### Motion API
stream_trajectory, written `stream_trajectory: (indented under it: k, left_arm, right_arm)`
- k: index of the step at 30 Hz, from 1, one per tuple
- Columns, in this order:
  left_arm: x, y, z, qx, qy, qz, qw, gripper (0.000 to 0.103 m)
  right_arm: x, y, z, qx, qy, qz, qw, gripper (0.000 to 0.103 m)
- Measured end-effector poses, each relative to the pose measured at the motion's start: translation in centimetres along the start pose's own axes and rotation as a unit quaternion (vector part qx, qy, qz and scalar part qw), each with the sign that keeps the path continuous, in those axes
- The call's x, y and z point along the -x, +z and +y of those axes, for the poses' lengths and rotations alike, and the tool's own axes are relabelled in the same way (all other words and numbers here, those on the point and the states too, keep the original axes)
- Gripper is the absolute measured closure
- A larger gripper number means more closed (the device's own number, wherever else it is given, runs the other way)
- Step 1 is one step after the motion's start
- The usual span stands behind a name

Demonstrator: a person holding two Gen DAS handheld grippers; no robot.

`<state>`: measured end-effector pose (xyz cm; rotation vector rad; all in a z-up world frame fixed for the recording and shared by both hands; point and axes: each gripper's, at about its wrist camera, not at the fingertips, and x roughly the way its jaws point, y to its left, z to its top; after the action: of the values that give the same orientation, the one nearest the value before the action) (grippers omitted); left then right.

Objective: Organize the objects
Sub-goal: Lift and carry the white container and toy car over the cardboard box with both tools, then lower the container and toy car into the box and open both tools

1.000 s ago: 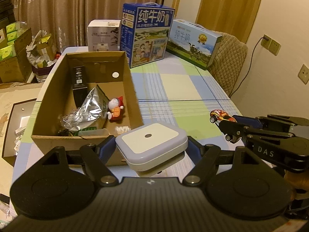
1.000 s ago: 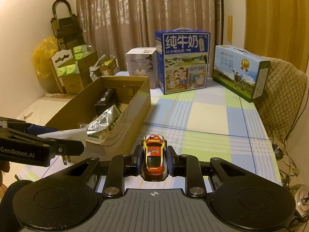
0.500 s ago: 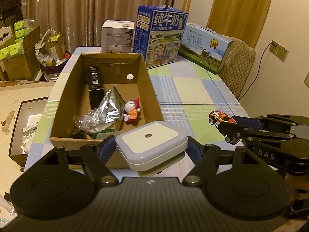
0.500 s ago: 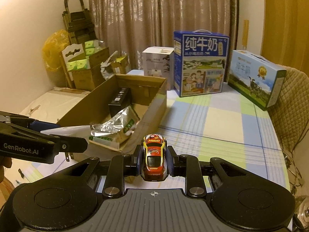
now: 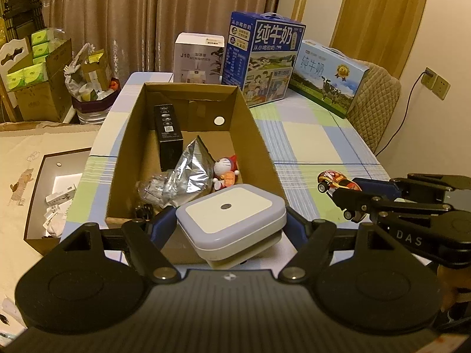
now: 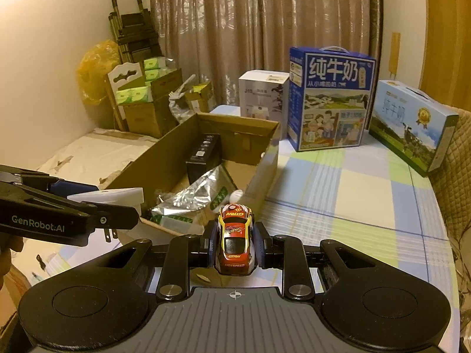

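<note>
Left hand-held gripper (image 5: 231, 223): fingers pinching a white-and-lilac plug-in night light (image 5: 231, 216) by its sides, held above the near end of the cardboard box (image 5: 259, 147); its 2 plug prongs show in the right wrist view.

Right hand-held gripper (image 6: 234, 242): fingers clamped on a red-and-yellow toy car (image 6: 234, 245), held above the table (image 6: 368, 194) just right of the box's near corner.

Box contents: black carton (image 5: 167, 135), silver foil pouch (image 5: 188, 173), Doraemon figure (image 5: 225, 172).

Table, far end: white humidifier box (image 5: 198, 58), blue milk carton (image 5: 263, 58), light-blue milk carton (image 5: 328, 76).
</note>
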<state>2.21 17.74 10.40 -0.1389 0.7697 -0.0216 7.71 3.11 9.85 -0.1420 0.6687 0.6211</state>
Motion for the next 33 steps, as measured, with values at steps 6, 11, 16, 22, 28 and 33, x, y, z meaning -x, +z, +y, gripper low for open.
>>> stream_trajectory:
  k: [6, 11, 16, 22, 28, 33]
  left_arm:
    - [-0.3, 0.7, 0.9, 0.000, 0.000, 0.000, 1.0000, 0.029]
    - [-0.8, 1.4, 2.1, -0.003, 0.004, 0.001, 1.0000, 0.029]
    - [-1.4, 2.4, 3.3, 0.000, 0.007, 0.000, 1.0000, 0.029]
    - [-2.7, 3.5, 4.2, -0.006, 0.009, 0.004, 0.9999, 0.029]
    - [-3.8, 4.4, 5.0, -0.008, 0.010, 0.008, 0.9999, 0.029]
    - [-4.6, 4.6, 5.4, -0.012, 0.010, 0.013, 0.9998, 0.029]
  right_arm:
    - [-1.3, 1.4, 0.5, 0.001, 0.007, -0.005, 1.000, 0.080]
    - [-2.4, 2.6, 0.9, 0.003, 0.010, -0.009, 1.000, 0.080]
    - [-3.7, 3.7, 0.9, 0.002, 0.012, -0.011, 1.000, 0.080]
    - [-5.1, 4.4, 1.0, 0.002, 0.015, -0.007, 1.000, 0.080]
    - [-6.4, 4.6, 1.0, -0.001, 0.018, -0.001, 1.000, 0.080]
    - [-7.3, 4.7, 1.1, -0.002, 0.020, 0.003, 1.000, 0.080]
